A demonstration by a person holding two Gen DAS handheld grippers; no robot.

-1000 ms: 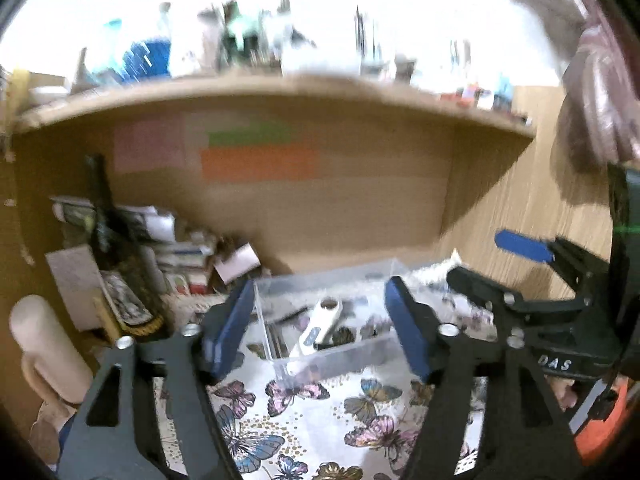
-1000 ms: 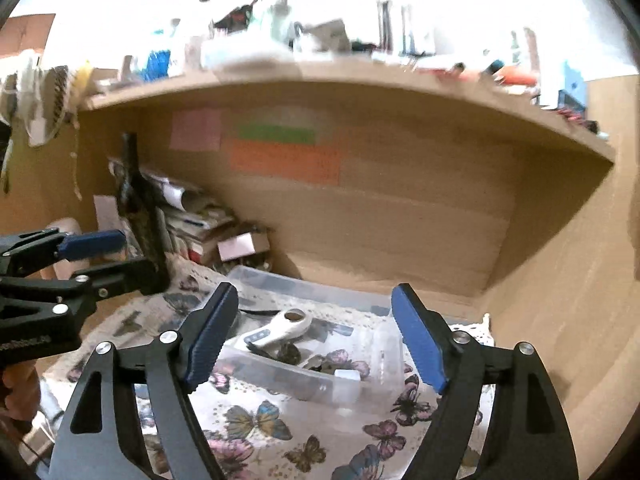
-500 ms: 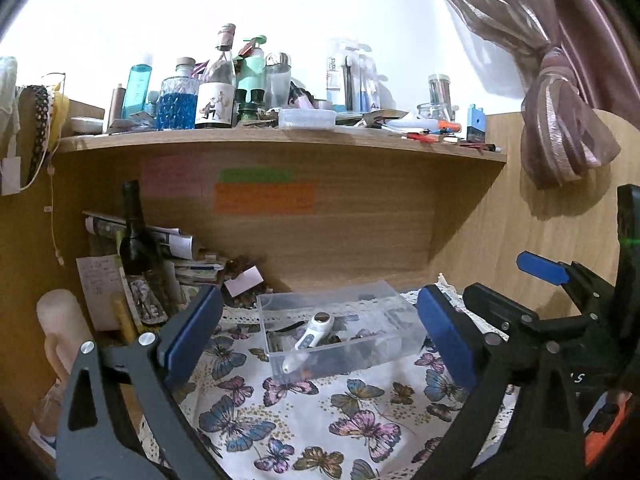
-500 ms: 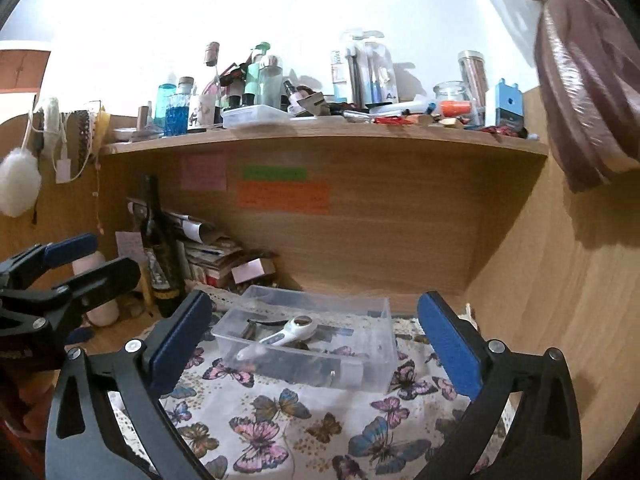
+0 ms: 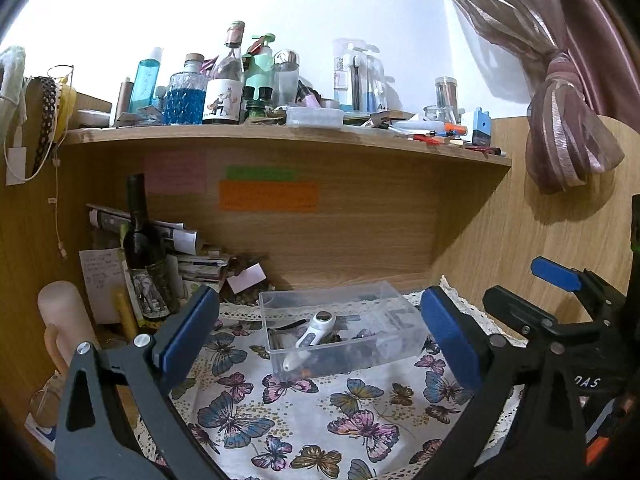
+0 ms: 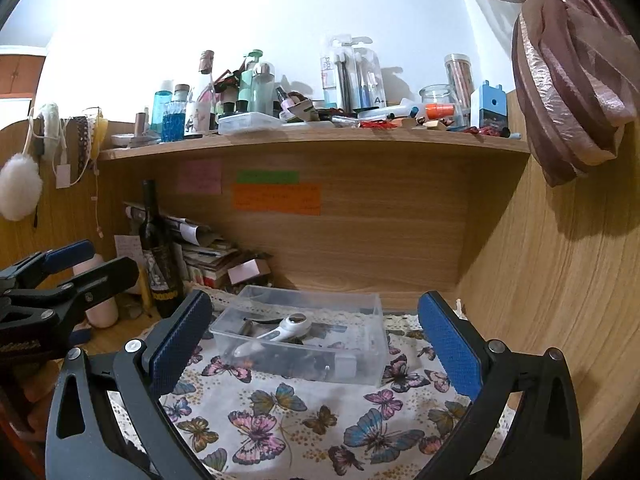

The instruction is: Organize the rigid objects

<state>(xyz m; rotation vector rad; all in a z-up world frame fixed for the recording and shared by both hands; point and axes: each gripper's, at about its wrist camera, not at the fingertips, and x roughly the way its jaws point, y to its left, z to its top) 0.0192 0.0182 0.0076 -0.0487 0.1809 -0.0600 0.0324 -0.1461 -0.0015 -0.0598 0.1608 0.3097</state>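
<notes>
Both grippers have pulled back from the desk's rear edge. The clear box (image 5: pixel 340 332) sits on the butterfly cloth (image 5: pixel 304 412), the white tool (image 5: pixel 314 330) inside. Left gripper (image 5: pixel 316 334) and right gripper (image 6: pixel 316 336) gape wide, empty; the tidying looks finished.

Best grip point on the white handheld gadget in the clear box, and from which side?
Probably the white gadget at its narrow handle, below the round head. Come from above with the right tool, jaws across the handle: it lies tilted atop clutter inside the clear box, whose walls block any side approach.
</notes>
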